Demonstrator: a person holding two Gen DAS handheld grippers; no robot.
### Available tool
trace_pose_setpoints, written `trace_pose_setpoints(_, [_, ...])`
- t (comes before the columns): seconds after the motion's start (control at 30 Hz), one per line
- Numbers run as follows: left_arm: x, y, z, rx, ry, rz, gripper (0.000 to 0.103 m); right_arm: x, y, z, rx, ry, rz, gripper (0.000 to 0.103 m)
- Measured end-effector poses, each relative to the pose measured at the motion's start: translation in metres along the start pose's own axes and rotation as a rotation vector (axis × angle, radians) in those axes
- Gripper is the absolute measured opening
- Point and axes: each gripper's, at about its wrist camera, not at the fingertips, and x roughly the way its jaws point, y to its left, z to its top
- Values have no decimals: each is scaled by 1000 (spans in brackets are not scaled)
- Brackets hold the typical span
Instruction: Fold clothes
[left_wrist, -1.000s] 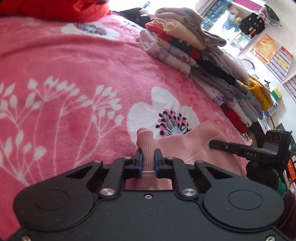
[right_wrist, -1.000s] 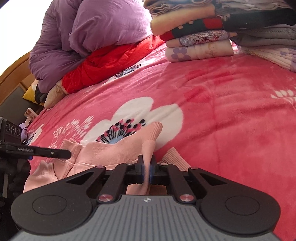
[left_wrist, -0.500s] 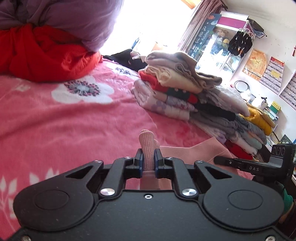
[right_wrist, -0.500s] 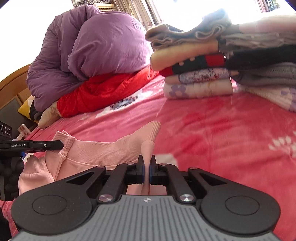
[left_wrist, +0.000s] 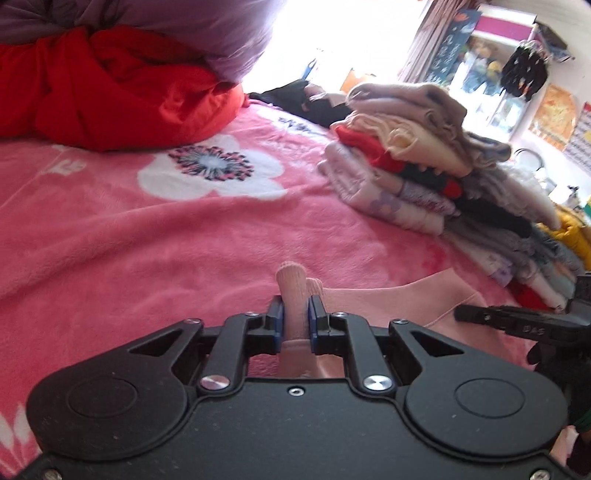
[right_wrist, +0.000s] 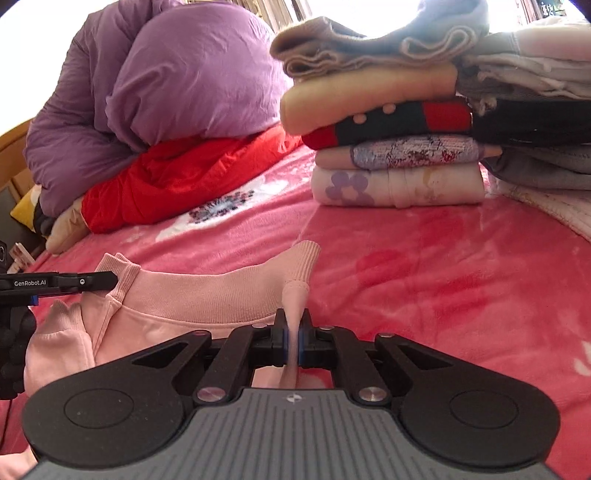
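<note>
Each tool, left tool (left_wrist: 295, 317) and right tool (right_wrist: 293, 338), pinches the pink top (right_wrist: 192, 295) with jaws easing open, likely laying its fold onto the bed (right_wrist: 424, 277) ahead.

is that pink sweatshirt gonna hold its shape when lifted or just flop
Likely flops: the pink sweatshirt bunches into a thin pinch where the right gripper pinches it, jaws now opening. Probably light: its ribbed edge sags between grips. Its knit looks unlikely to slip.

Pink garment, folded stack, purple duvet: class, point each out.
pink garment (right_wrist: 207, 295), right wrist view, ribbed hem band.
folded stack (right_wrist: 384, 122), right wrist view, dark and red layer.
purple duvet (right_wrist: 177, 81), right wrist view, bulging front.
</note>
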Motion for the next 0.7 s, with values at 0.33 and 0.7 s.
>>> trace_pose_setpoints(0.33, [-62, 23, -1, -299, -113, 35, 51, -54, -27, 10, 118, -89, -33, 54])
trace_pose_setpoints(0.7, [-98, -3, -60, -496, -23, -29, 62, -138, -58, -52, 468, -112, 1, 66])
